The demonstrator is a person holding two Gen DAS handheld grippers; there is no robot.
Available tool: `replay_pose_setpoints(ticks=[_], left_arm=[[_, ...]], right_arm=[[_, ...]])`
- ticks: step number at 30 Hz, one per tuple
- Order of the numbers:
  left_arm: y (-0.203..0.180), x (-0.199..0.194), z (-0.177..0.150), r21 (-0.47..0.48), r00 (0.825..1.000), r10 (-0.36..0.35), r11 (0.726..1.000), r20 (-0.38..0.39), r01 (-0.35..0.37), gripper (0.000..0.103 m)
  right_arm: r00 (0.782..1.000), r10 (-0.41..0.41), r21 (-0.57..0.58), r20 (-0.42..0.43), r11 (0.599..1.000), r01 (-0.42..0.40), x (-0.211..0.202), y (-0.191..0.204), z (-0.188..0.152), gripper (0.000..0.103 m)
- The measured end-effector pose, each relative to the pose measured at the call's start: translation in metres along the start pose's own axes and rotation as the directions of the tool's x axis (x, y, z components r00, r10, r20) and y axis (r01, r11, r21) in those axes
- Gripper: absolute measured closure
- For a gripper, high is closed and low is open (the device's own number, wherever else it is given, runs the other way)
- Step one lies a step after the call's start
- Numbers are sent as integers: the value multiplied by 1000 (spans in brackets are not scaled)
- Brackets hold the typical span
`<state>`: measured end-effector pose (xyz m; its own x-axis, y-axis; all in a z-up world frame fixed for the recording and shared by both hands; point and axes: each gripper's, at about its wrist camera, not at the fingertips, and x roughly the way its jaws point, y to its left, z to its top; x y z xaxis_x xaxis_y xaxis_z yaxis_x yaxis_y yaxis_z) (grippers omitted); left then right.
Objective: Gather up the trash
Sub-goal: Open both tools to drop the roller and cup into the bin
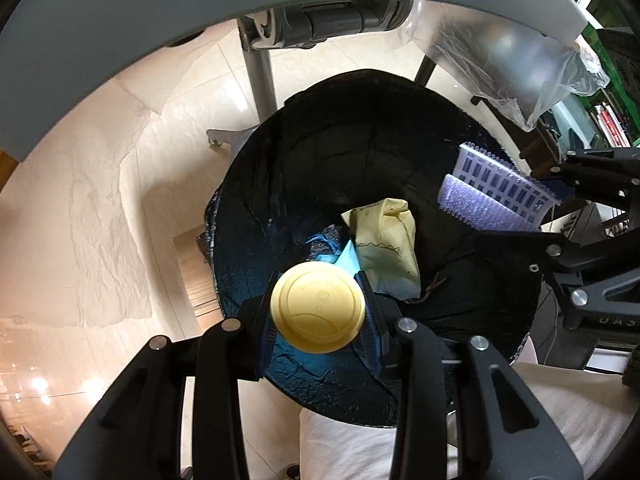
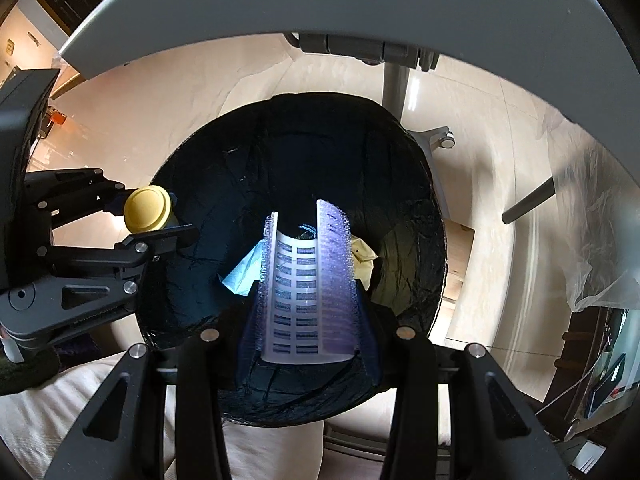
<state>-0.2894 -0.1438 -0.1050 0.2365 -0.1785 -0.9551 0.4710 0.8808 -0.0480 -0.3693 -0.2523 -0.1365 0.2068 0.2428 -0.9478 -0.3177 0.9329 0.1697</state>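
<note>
Both grippers hang over a bin lined with a black bag [image 1: 320, 152] [image 2: 224, 184]. My left gripper [image 1: 318, 308] is shut on a round yellow capped container [image 1: 318, 307], seen from the side in the right wrist view as the yellow container [image 2: 146, 209] near the bin's left rim. My right gripper [image 2: 306, 300] is shut on a curled white sheet with dark printed bars and bumpy purple edges [image 2: 306, 280]; in the left wrist view that sheet [image 1: 496, 196] sticks out over the bin's right side. Inside lie a pale yellow wrapper [image 1: 384, 240] and light blue paper [image 2: 242, 276].
A grey table edge [image 1: 160, 12] arches above, with its grey leg [image 1: 262, 76] and wheeled foot [image 2: 444, 140] beside the bin. Clear plastic film [image 1: 520, 68] hangs at the right. Glossy beige tiles [image 1: 100, 184] surround the bin. White cloth [image 1: 560, 420] lies below the grippers.
</note>
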Motion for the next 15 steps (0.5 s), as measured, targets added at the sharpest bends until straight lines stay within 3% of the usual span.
replay_pose_setpoints(ticks=[2,3,4,12,15], left_arm=[[-1,-1,0,9,1000,19,1000,11,-19,53],[-2,-3,0,16,999,43,999,27,-44,33],[-3,-5,0,19,998,51,998,47,-52,28],[0,-4,1,-4,999,24,1000,36,-23,28],[1,-3,1,-12,999,20,1000,30,-20,28]], right_arm=[[1000,5,7,5,1000,-5,-1,-1,1,56],[1000,2,13,8,1000,-2,-3,-2,1,52],[1000,-1,20,14,1000,0,-4,-5,1,45],[1000,15,60,14,998,-16,-3,-12,1,38],[1000,22,55,15,998,-23,-2,-12,0,28]])
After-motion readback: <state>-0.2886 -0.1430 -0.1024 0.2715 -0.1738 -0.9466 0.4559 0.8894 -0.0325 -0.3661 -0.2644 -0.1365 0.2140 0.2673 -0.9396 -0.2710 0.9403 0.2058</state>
